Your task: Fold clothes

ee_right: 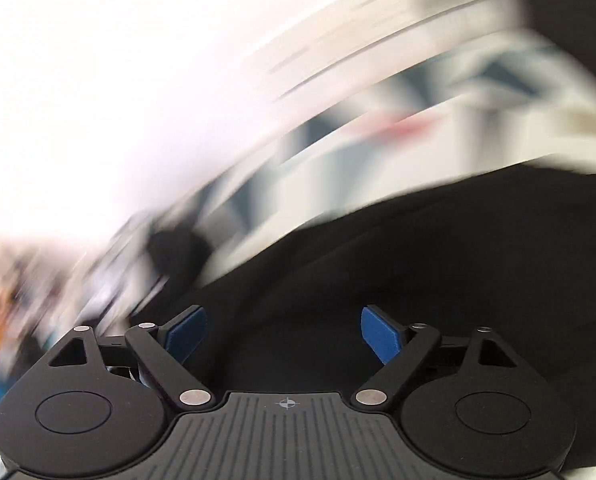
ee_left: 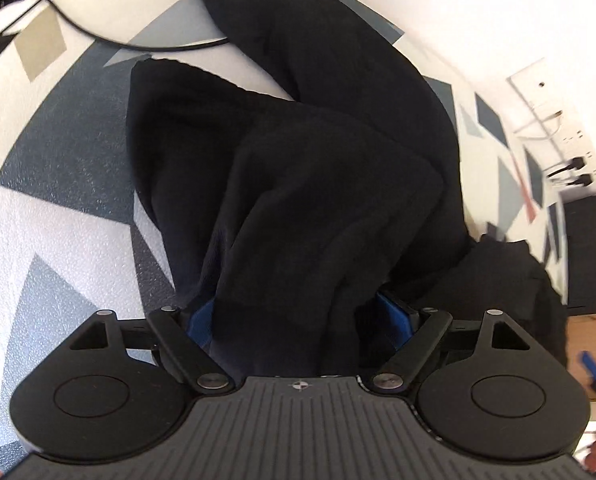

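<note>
Patterned grey-and-white floor [ee_left: 57, 168] under black garment [ee_left: 306, 168], bunched toward 12 o'clock | left gripper [ee_left: 298, 320]: jaws spread, cloth heaped loosely between | right gripper [ee_right: 283, 336]: spread, empty | risk: cloth snags, drags fold | right view smeared; garment's edges hidden.

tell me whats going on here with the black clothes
A person is folding a black fabric garment on a surface with a grey and white geometric pattern, a handheld gripper in each hand. Bunched cloth lies between the wide-spread blue pads of the left gripper. The right gripper is open over the garment with nothing between its pads; its view is blurred.
</note>
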The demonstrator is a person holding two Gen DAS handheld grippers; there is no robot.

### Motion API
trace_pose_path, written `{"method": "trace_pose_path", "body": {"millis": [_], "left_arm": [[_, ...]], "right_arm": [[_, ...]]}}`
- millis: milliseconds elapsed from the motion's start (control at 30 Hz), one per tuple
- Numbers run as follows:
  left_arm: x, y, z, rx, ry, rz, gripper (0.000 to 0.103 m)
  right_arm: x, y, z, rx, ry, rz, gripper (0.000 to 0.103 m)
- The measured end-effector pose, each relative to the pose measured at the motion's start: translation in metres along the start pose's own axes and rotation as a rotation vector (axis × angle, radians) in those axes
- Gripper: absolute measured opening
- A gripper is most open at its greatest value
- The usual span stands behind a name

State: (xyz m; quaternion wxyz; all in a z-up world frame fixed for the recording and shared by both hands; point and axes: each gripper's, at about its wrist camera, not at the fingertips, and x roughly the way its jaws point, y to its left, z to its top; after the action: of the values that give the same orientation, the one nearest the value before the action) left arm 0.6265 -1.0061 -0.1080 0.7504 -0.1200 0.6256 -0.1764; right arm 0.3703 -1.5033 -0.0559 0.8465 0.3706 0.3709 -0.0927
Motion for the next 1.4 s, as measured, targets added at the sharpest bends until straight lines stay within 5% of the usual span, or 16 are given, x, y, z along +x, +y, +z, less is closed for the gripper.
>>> {"method": "trace_pose_path", "body": {"millis": [133, 200, 333, 500, 633, 700, 867, 1200, 1400], "left_arm": [[0.011, -0.010, -0.007, -0.017, -0.011, 0.061, 0.082], [0.010, -0.013, -0.010, -0.014, -0.023, 0.089, 0.078], [0.002, -0.012, -0.018, -0.004, -0.041, 0.159, 0.062], [-0.008, -0.006, -0.027, -0.027, -0.074, 0.194, 0.020], [-0.028, 0.009, -0.035, -0.120, -0.115, 0.137, 0.014], [-0.036, 0.007, -0.029, -0.160, -0.154, 0.114, 0.013], [-0.090, 0.020, -0.024, -0.205, -0.314, 0.092, 0.012], [-0.133, 0.044, 0.018, -0.301, -0.488, 0.143, 0.012], [-0.149, 0.079, 0.009, -0.399, -0.496, 0.144, 0.012]], "right_arm": [[-0.036, -0.082, 0.035, 0.155, -0.217, -0.308, 0.083], [-0.037, -0.112, 0.044, 0.177, -0.255, -0.414, 0.083], [-0.014, -0.137, 0.051, 0.097, -0.174, -0.498, 0.083], [0.028, -0.132, 0.049, -0.128, -0.057, -0.577, 0.091], [0.036, -0.130, 0.051, -0.127, -0.011, -0.555, 0.079], [0.033, -0.138, 0.054, -0.078, -0.005, -0.496, 0.053], [0.033, -0.128, 0.059, -0.090, -0.049, -0.463, 0.027], [-0.015, -0.008, 0.132, -0.170, -0.410, -0.253, 0.013], [-0.093, 0.031, 0.125, -0.186, -0.610, -0.126, 0.012]]}}
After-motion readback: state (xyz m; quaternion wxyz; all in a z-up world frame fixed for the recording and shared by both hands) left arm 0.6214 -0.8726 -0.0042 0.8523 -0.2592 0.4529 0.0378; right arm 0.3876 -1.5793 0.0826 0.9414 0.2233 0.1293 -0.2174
